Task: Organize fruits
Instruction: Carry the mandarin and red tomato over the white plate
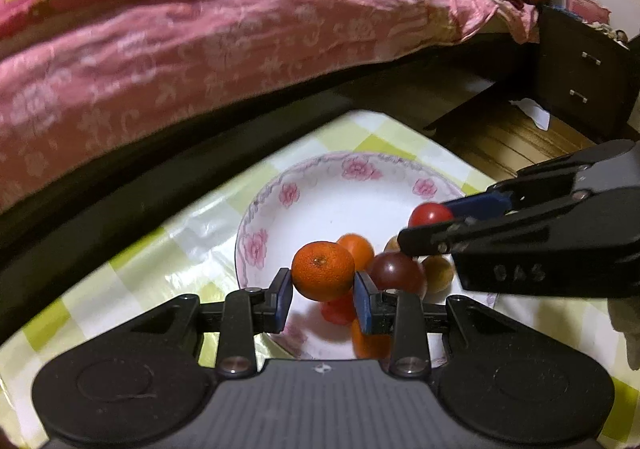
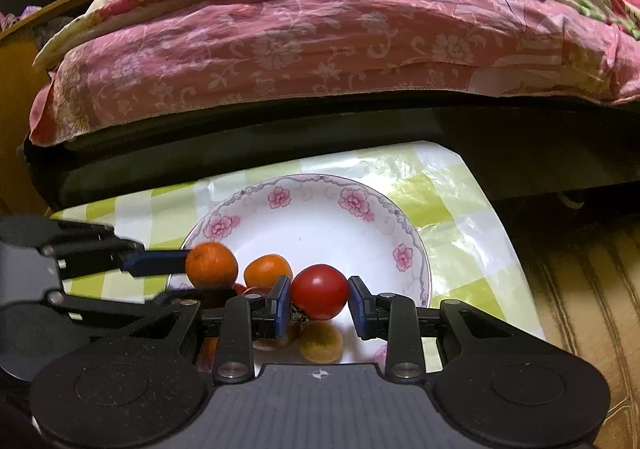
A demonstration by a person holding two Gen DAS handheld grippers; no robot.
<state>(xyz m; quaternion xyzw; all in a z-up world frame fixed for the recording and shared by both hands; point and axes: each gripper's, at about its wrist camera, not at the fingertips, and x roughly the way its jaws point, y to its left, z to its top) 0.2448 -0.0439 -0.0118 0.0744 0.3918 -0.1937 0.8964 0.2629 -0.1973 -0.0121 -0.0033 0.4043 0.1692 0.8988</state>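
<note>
While the left gripper (image 1: 323,291) clamps a tangerine (image 1: 322,275), a tomato (image 2: 319,291) sits between the right jaws.

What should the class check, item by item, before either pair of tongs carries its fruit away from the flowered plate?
1. Left tongs grip the mandarin on both sides: ok.
2. Right tongs grip the red tomato: the left pad touches it; contact on the right side cannot be judged.
3. The two tongs are apart from each other: ok, though close.
4. Held fruit is lifted clear of the other fruit on the plate: cannot tell.
5. Room left on the plate: ok, its far half is bare.
6. A place to put sorted fruit: cannot tell, none in view.
</note>
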